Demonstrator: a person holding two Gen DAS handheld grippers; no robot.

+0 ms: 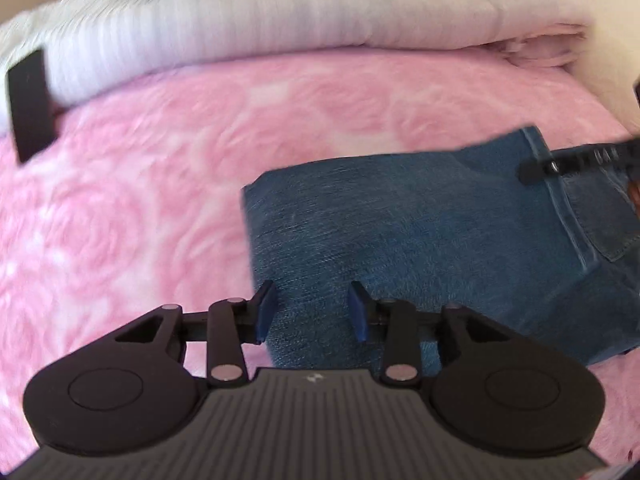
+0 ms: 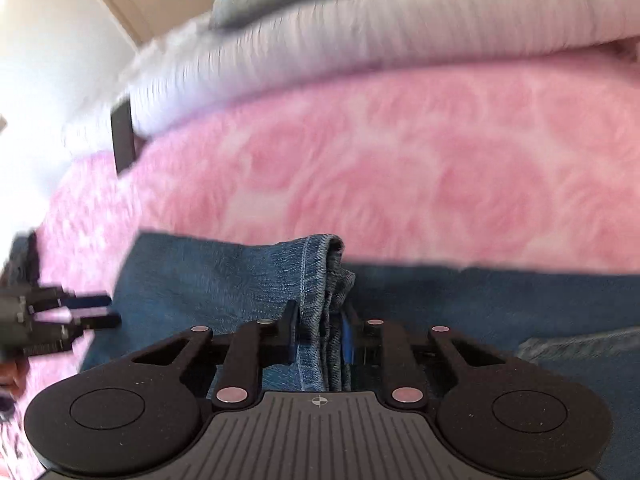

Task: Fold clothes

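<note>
Pink blanket [image 1: 160, 200] blurred; right gripper [image 2: 320, 336] clamps jeans [image 2: 316, 280] hem, left gripper [image 1: 312, 312] apart.

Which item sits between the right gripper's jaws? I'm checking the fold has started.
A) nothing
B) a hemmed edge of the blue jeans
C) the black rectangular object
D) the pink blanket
B: in the right wrist view the right gripper has its jaws pressed on a bunched, stitched hem of the blue jeans.

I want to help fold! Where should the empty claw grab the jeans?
Grab the near corner of the jeans, where the left claw already hangs open. Come from above, one finger each side of that folded edge. It is thick and lies flat on the pink blanket.
</note>
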